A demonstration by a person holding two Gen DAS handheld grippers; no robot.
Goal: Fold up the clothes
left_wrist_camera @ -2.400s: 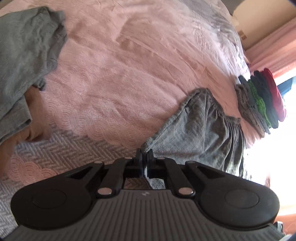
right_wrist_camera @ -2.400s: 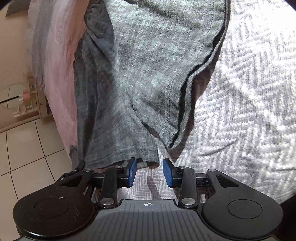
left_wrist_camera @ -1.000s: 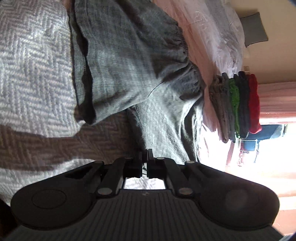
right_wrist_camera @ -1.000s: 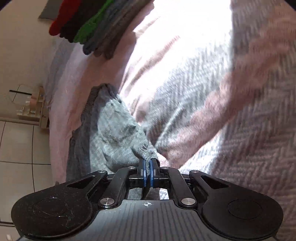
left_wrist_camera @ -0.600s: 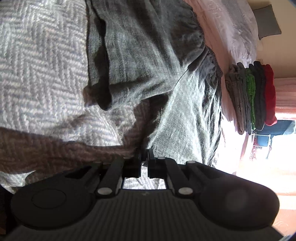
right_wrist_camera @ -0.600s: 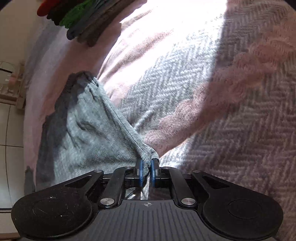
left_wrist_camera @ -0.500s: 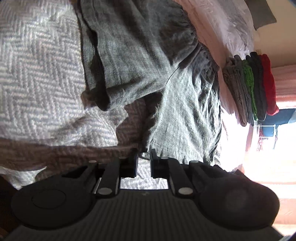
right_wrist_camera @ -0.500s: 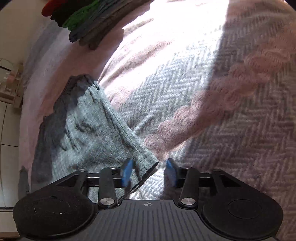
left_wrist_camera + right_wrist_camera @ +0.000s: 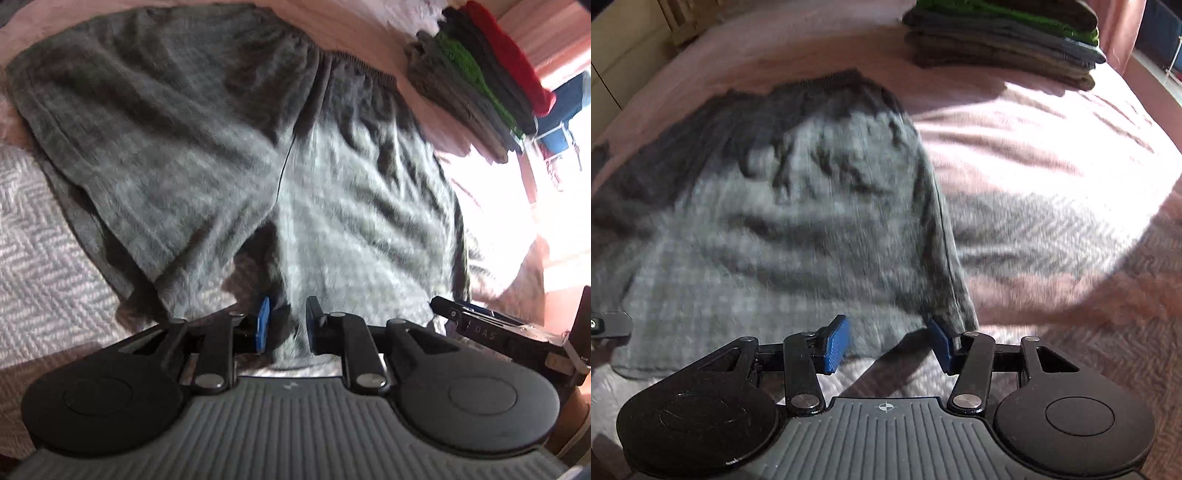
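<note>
The grey shorts (image 9: 332, 192) lie spread flat on the bed (image 9: 1052, 155), waistband toward the stack of folded clothes (image 9: 1004, 40). The left hand-held gripper (image 9: 284, 325) has just been opening, its jaws narrowly parted over the hem without pinching it; the right hand-held gripper (image 9: 888, 345) stands released at the other hem corner. Next, I judge, smooth the wrinkles; then regrip both hem corners evenly before folding.

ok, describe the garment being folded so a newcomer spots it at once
On the pink bed, in front of the stack of folded clothes, lie grey shorts spread flat. Unlike the stacked pieces, they are unfolded, with a gathered waistband and two legs pointing at the claws.
</note>
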